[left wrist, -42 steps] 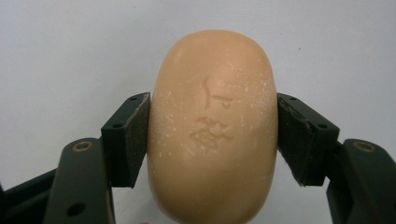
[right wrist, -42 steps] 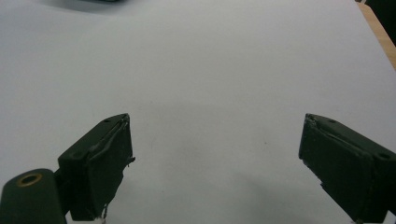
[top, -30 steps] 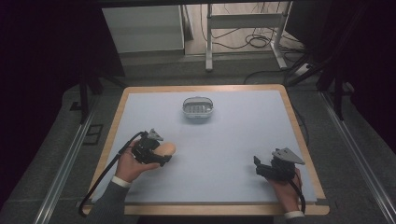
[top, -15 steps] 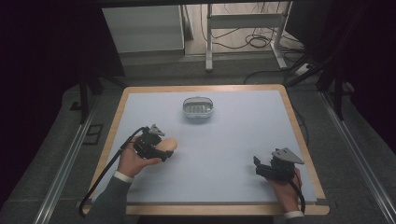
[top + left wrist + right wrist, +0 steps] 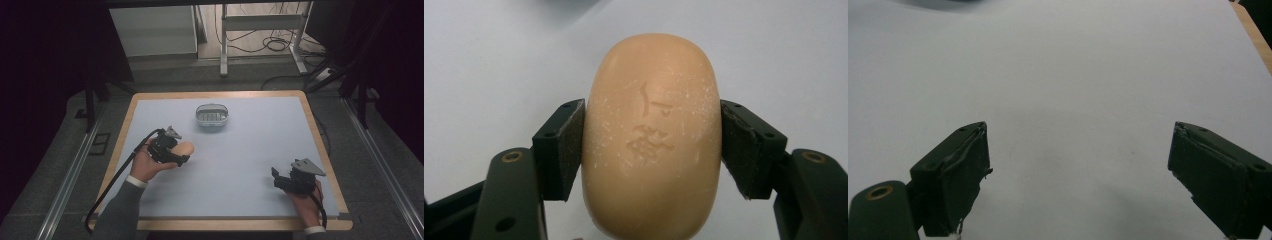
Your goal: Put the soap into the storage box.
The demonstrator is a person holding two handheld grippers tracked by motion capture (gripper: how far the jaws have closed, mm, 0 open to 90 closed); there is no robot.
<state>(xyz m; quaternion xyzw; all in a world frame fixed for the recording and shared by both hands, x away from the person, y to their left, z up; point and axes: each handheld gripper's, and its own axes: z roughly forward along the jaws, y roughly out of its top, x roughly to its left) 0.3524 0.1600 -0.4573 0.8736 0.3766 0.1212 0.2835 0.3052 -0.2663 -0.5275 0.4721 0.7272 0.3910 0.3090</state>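
Left gripper [image 5: 184, 156] pinching the bar of soap [image 5: 651, 135] across its width, both pads pressed flat against the rounded sides, jaws drawn in tight on it. Soap peach-coloured, embossed on top, dusted with pale scuffs. Held off the pale mat [image 5: 240, 165], in front of the soap dish [image 5: 212, 115] and to its left, well apart from it. Dish small, oval, translucent, standing near the far edge of the mat.

Right gripper [image 5: 1078, 165] spread wide, nothing between the jaws, parked on the mat well to the right of the dish and nearer the person.

Likely job: carrying the soap over and setting it in the dish.

Risks from here:
- Slipping out of the grip. Curved, smooth sides against flat pads; any tilt or jolt on the way could squeeze the bar forward like a pip.
- Rotating in the pinch, so arriving crosswise to the oval opening and catching on the rim.
- Nudging the light dish along the mat on the way down, with no second gripper steadying it.
- Releasing too high, bouncing the bar back out.
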